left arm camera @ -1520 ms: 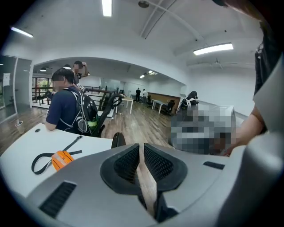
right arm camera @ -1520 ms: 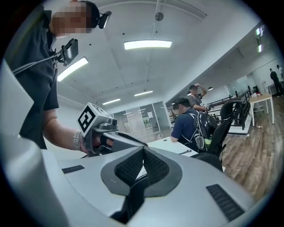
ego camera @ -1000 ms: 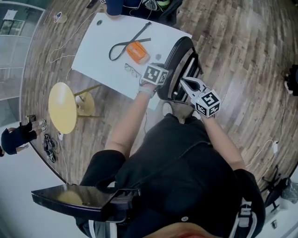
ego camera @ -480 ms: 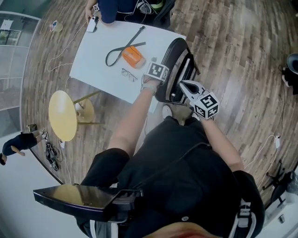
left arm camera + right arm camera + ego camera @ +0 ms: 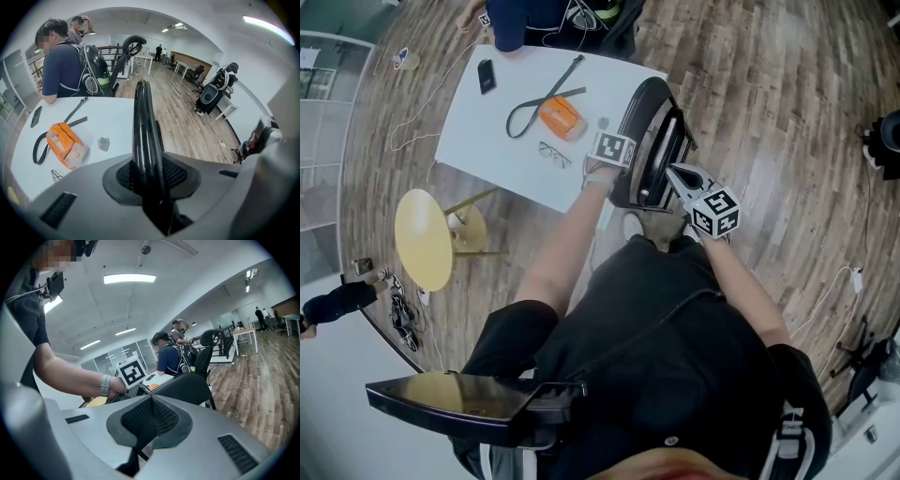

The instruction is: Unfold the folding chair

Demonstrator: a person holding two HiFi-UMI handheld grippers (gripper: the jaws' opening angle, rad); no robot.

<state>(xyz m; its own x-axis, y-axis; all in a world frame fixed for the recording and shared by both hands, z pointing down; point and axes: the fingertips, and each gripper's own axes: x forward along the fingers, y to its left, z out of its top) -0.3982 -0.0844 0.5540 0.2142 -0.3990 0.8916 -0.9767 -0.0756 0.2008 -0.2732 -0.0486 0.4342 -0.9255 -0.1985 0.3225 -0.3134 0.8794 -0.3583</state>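
You are standing on a wood-plank floor [image 5: 769, 112] in an open office, with a white bench [image 5: 487, 122] ahead and to your left. The folding chair [image 5: 649, 141] stands folded and upright on the floor, just beside the bench's near right corner.

Your left gripper [image 5: 623, 164] is on the chair's top rail. Its jaws have just been closing, and the left gripper view shows the black tube [image 5: 143, 140] running up between them with the pads against it, so you have a grasp on the frame. Your right gripper [image 5: 672, 171] is clenched with nothing in it, its tip near the chair's other side. From its own view the dark chair back [image 5: 183, 387] sits just past the jaws.

To do this step well, I would keep the left grasp firm and use it as the anchor, so the back does not tip or twist. Then spread the right jaws and take the seat's front edge, or press the closed tip on the seat, and swing it down and away from the back. I would open it towards the clear floor, since the bench corner is close and a leg could knock it. The legs may also skid on the planks, so go slowly.

An orange pouch [image 5: 561, 116], a black strap [image 5: 534, 101] and glasses [image 5: 551, 153] lie on the bench towards that right edge, well apart from your grippers.
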